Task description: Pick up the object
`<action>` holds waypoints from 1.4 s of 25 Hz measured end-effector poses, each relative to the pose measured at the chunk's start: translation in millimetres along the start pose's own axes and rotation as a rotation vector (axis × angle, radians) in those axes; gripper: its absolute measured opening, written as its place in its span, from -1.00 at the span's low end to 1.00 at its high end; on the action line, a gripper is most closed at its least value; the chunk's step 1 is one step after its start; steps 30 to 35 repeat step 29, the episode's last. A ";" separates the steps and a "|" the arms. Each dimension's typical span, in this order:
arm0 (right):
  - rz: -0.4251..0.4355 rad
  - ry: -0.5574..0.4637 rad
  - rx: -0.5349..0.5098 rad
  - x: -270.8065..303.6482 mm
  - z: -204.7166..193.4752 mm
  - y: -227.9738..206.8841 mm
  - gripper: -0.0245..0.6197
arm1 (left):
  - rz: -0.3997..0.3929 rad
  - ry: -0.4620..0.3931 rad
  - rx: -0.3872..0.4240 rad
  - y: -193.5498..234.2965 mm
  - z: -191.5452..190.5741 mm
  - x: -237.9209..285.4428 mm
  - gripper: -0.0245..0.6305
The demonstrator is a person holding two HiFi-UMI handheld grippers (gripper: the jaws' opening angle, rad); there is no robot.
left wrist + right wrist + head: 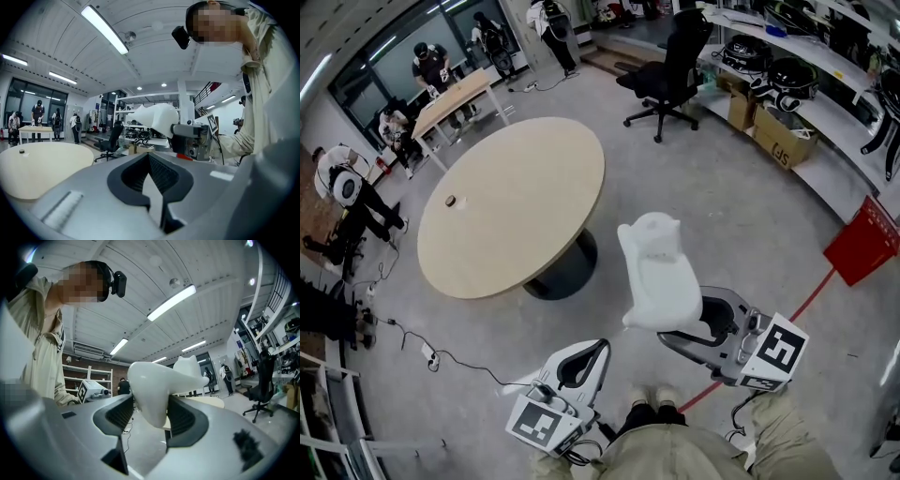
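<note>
My right gripper [701, 324] [146, 414] is shut on a white moulded object [660, 272] [157, 380]. The object sticks out ahead of the jaws, its knobbed end toward the round beige table [516, 206], and both pads press its narrow part. It also shows in the left gripper view as the white object [157, 119], off to the right. My left gripper [586, 356] [149, 161] hangs beside it at my left, shut with nothing between its pads. Both grippers are over the floor, short of the table. A small dark thing [450, 201] lies on the tabletop.
A black office chair [670, 70] stands beyond the table. Shelves with helmets and boxes [787, 84] line the right wall. A red sign [862, 242] and red floor tape [811, 300] lie to the right. A cable and power strip [427, 352] cross the floor at left. Several people work at the back.
</note>
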State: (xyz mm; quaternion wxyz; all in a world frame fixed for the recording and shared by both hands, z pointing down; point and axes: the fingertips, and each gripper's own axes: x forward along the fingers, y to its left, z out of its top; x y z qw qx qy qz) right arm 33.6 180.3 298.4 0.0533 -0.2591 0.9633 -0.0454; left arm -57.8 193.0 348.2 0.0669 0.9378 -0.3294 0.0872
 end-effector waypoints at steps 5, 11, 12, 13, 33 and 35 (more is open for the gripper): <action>-0.024 -0.017 -0.013 -10.7 8.0 0.4 -0.18 | -0.036 0.003 0.011 -7.8 4.0 7.6 -0.91; -0.034 -0.012 -0.027 -20.8 7.5 3.2 -0.18 | -0.051 -0.028 0.036 -8.8 4.9 12.6 -0.91; -0.035 -0.009 -0.028 -20.0 6.8 3.6 -0.18 | -0.050 -0.039 0.045 -6.6 5.0 11.9 -0.91; -0.035 -0.008 -0.028 -18.7 6.2 4.1 -0.18 | -0.048 -0.046 0.048 -4.6 5.3 11.0 -0.91; -0.035 -0.015 -0.029 2.2 5.6 9.3 -0.20 | -0.055 -0.023 0.033 8.9 12.5 -0.8 -0.91; -0.035 -0.015 -0.029 2.2 5.6 9.3 -0.20 | -0.055 -0.023 0.033 8.9 12.5 -0.8 -0.91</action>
